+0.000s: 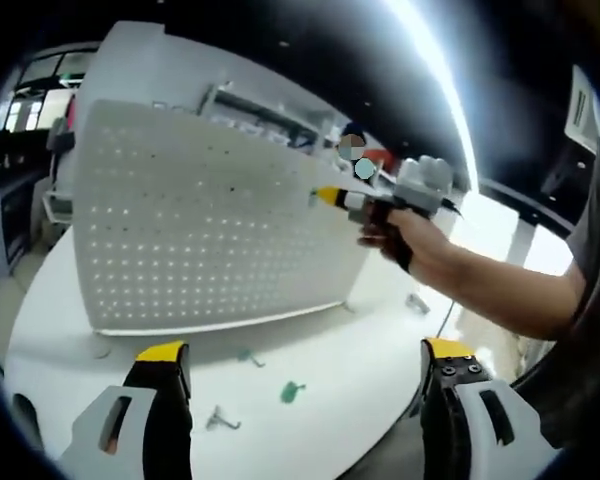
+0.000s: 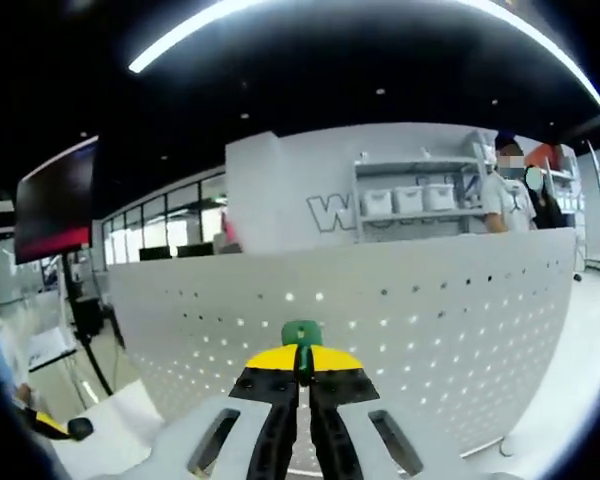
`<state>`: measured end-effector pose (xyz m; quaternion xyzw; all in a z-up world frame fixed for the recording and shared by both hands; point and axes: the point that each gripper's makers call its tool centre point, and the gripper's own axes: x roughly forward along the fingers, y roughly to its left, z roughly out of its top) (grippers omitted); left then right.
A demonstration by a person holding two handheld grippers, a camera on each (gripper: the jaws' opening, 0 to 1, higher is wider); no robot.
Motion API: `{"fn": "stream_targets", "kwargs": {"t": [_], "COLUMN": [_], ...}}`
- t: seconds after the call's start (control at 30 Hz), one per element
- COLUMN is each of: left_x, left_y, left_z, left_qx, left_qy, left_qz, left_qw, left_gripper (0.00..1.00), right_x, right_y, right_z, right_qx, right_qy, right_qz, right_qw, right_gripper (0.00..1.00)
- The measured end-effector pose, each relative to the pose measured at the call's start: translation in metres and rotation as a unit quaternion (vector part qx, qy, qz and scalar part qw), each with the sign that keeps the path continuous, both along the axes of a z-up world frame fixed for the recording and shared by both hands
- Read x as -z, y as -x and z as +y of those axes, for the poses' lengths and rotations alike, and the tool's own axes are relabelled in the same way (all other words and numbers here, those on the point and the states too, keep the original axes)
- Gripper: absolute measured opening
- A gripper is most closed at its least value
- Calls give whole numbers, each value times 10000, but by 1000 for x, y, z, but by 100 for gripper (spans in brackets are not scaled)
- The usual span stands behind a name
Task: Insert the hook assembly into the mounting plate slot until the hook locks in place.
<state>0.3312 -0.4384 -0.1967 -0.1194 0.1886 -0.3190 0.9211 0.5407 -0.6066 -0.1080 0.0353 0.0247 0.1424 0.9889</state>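
While the right gripper (image 2: 302, 372) pinches a small green hook (image 2: 301, 334) at the pegboard (image 2: 400, 330), it looks light, rigid plastic; hold near its base. Left gripper (image 1: 305, 365) hangs wide, empty, above the surface (image 1: 310, 420); spare hooks (image 1: 292, 392) probably lie there.

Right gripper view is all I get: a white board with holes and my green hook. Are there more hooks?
Observer: Yes. A loose green hook lies on the white table in front of the board.
Operator: Is the other gripper holding something?
Observer: No. The left gripper is open over the table, holding nothing.
Operator: Where am I on the board?
Observer: Your right gripper, shut on the held hook, is at the board's upper right corner in the left gripper view.
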Motion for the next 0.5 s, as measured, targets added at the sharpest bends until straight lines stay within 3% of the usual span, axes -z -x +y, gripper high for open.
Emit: {"fn": "stream_targets", "kwargs": {"t": [0.13, 0.23, 0.5], "left_x": [2, 1, 0], "left_y": [-1, -1, -2], "left_z": [3, 4, 4], "left_qx": [-23, -37, -46], "left_qy": [-24, 0, 66], "left_qz": [7, 18, 59], "left_qw": [10000, 10000, 10000], "left_gripper": [97, 97, 96], "right_x": [-3, -10, -19], "right_y": [-6, -12, -20], "right_z": [-4, -8, -12], "right_qx": [53, 114, 220], "right_qy": [77, 249, 276], "right_qz": [-41, -245, -319], "right_qw": [9999, 9993, 9989], "right_gripper": [0, 0, 0]}}
